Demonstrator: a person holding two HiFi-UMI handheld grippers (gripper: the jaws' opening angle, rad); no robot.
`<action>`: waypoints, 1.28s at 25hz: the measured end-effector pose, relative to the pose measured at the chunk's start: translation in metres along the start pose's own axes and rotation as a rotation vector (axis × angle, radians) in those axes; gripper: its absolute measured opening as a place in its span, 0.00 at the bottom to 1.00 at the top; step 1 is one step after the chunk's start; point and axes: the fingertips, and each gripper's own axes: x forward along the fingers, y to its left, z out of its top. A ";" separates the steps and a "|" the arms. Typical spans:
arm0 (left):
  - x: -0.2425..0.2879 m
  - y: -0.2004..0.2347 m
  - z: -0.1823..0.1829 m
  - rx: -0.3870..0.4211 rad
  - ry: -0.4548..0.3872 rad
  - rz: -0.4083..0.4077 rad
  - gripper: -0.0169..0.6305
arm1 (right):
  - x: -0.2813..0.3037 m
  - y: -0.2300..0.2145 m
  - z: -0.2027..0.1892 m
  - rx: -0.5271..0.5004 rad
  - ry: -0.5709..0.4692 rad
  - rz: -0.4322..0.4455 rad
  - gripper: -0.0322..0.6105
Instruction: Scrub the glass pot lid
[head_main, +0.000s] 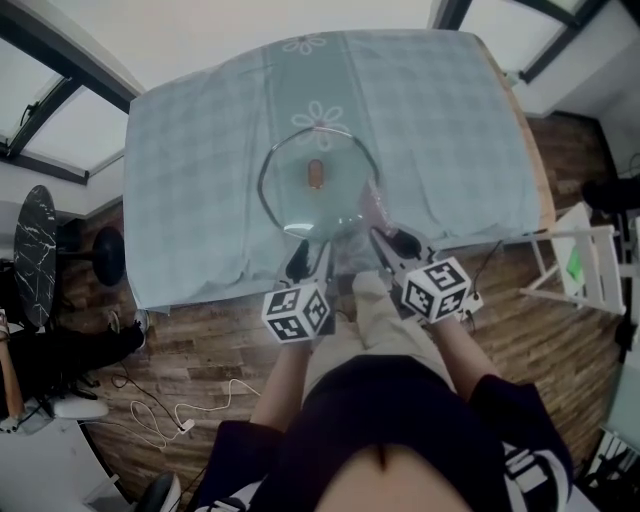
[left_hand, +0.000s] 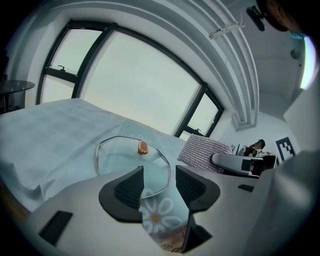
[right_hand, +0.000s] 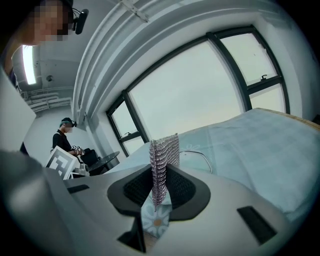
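Your right gripper (right_hand: 160, 186) is clamped on an upright silvery mesh scouring cloth (right_hand: 165, 152). Your left gripper (left_hand: 159, 176) has its jaws apart, framing the near rim of the glass pot lid (left_hand: 120, 155), which lies on the pale blue tablecloth (head_main: 200, 140).

Soft daylight came through the windows (left_hand: 135, 85), which looked washed out. Both gripper views were strongly bent at the edges, with dark corners.

Dark top (head_main: 400, 420), beige trousers (head_main: 372, 335), marker-cubed grippers (head_main: 314, 250) (head_main: 388, 240)
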 end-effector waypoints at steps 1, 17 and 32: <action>-0.007 0.000 -0.002 0.005 0.001 0.002 0.32 | -0.006 0.006 -0.004 -0.007 -0.001 -0.002 0.18; -0.091 -0.026 -0.024 0.069 -0.018 -0.027 0.03 | -0.076 0.078 -0.049 -0.090 -0.021 -0.016 0.18; -0.138 -0.019 -0.032 0.057 -0.051 -0.017 0.03 | -0.096 0.119 -0.064 -0.119 0.007 0.003 0.17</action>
